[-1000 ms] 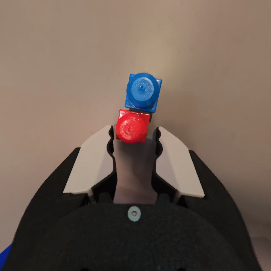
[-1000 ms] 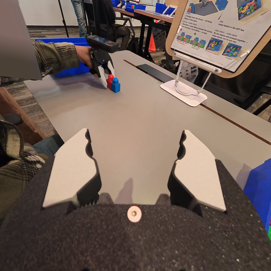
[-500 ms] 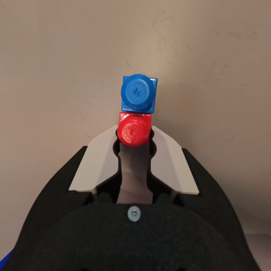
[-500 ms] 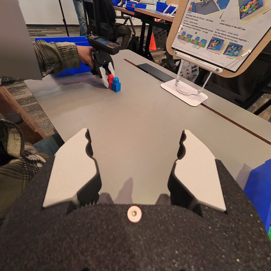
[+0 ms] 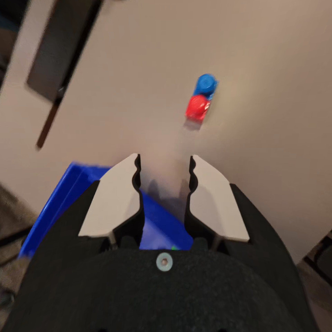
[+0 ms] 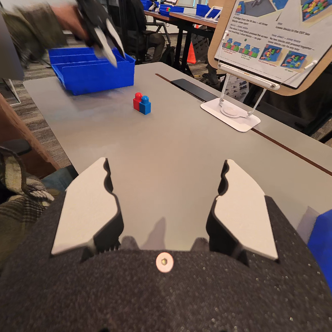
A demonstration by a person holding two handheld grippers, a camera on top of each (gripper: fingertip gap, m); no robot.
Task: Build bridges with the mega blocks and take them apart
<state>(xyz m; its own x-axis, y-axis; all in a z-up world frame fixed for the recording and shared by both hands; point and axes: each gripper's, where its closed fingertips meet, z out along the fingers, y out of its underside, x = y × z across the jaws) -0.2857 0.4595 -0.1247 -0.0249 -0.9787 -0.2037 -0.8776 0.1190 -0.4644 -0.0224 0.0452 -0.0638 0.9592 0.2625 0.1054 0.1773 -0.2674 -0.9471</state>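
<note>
Red block (image 5: 196, 107) released beside blue block (image 5: 205, 86); left gripper (image 5: 165, 159) withdrawn, jaws apart, empty.

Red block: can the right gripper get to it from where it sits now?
Probably yes. The right gripper is open and empty, with bare table between it and the red block. The blue block touches its right side; the left gripper is raised clear.

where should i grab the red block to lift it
Grip the red block from above, jaws closing on its two free side faces. One face presses against the blue block, so closing along the row would not fit. Both stand upright on the table. The squared base probably gives flatter purchase than the round stud.
</note>
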